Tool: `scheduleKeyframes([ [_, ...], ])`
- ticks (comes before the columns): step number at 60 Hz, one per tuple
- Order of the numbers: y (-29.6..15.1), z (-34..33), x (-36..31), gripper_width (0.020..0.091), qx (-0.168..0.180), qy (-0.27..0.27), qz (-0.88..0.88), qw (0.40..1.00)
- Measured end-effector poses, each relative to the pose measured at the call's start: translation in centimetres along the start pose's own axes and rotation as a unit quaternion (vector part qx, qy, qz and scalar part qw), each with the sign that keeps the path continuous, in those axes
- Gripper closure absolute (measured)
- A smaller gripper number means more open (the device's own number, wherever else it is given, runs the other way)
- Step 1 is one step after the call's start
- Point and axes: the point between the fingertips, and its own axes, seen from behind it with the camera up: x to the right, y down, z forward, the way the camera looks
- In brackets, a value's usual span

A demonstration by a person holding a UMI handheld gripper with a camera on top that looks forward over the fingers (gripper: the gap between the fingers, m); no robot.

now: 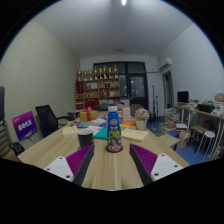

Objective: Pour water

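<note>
Bottle [114, 128] w/ blue label stands upright on the wooden table [110, 170], just ahead of the claw [112, 160] and roughly centred betw. its fingers, not touching them. A low dark item sits at the bottle's base; can't tell what it is. Dark cup [86, 138] stands just left of the bottle, near the left finger's tip.

Claw is spread wide, holding nothing: both purple pads [78, 160] angle inward w/ bare table betw. them.

Further out on the table: orange box [88, 115] behind the bottle to the left, papers and misc. clutter around it, too small to sort. Black office chair [47, 119] at the table's left side, another dark chair nearer w/ a purple panel [26, 125] beside it. Back wall has a shelf unit [100, 88] w/ a row of yellowish items on top. Right side: desk w/ monitor [183, 98] and a stool [208, 140]. Ceiling light [124, 3] overhead.
</note>
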Motion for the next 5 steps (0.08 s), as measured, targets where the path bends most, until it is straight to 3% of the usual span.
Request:
scheduleKeyframes([
  [5,0.1,-1.8,-1.2,0.0274,0.003,-0.014,0.009,1.000],
])
